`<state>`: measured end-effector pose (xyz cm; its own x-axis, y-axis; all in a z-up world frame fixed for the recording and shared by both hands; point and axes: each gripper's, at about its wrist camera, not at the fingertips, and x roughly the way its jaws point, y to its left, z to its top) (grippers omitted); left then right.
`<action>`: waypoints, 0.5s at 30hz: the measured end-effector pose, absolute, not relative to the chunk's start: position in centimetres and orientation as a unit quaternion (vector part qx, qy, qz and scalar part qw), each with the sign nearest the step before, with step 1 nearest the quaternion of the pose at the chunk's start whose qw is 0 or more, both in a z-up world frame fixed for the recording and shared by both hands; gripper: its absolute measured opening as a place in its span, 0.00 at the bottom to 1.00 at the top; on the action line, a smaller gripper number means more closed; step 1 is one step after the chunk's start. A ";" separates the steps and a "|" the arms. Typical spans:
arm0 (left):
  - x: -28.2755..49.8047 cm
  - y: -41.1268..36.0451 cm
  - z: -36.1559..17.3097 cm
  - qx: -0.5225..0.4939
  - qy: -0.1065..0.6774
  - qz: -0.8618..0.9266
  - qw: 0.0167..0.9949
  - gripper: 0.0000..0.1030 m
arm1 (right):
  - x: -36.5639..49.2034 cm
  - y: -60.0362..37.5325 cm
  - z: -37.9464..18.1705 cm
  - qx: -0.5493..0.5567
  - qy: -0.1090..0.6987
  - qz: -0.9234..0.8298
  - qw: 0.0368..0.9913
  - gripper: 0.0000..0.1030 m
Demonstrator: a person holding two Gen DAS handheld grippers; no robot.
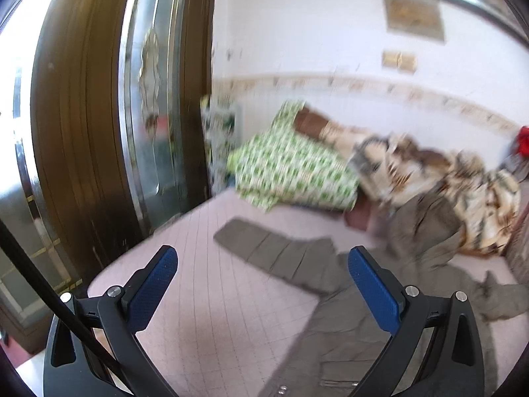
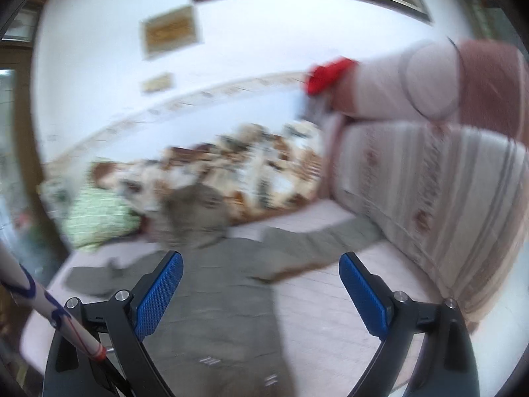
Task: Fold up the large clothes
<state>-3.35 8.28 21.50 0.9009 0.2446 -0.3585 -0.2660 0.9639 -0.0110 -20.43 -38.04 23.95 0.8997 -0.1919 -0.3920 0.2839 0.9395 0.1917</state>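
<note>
Left wrist shows both left gripper (image 1: 261,261) and right gripper (image 2: 261,269) spread above a creased olive jacket (image 2: 218,297).

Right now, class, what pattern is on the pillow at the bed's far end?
Green-and-white check on the pillow; clearest in left wrist view.

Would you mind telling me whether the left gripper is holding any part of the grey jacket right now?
No, the left gripper is open above the pink sheet, its blue pads spread wide with nothing of the grey jacket between them.
</note>
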 end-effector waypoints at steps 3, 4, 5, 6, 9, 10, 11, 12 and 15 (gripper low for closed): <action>-6.2 7.2 24.8 -0.021 0.147 0.121 0.981 1.00 | -23.2 -34.6 27.7 0.133 0.161 -0.059 0.976 0.95; -7.3 6.7 25.8 -0.016 0.135 0.118 0.984 1.00 | -23.7 -33.8 28.5 0.144 0.155 -0.037 0.977 0.96; -8.0 6.3 26.3 -0.012 0.126 0.115 0.985 1.00 | -23.7 -33.0 28.9 0.153 0.152 -0.021 0.976 0.97; -8.7 5.8 26.8 -0.007 0.119 0.113 0.986 1.00 | -23.8 -32.1 29.3 0.165 0.151 -0.005 0.975 0.98; -10.3 4.3 26.6 -0.007 0.116 0.086 0.989 1.00 | -22.3 -29.0 28.6 0.164 0.170 0.010 0.972 0.98; -10.4 4.0 26.1 -0.010 0.124 0.077 0.989 1.00 | -21.2 -27.8 27.6 0.156 0.185 0.004 0.970 0.98; -10.2 3.7 25.2 -0.015 0.142 0.064 0.988 1.00 | -20.1 -26.7 26.2 0.150 0.203 -0.008 0.968 0.98; -9.8 3.4 24.1 -0.021 0.161 0.053 0.985 1.00 | -19.0 -26.3 24.9 0.147 0.219 -0.021 0.964 0.98; -8.7 2.4 21.0 -0.025 0.207 0.038 0.977 1.00 | -15.6 -25.3 19.6 0.136 0.284 -0.062 0.947 0.98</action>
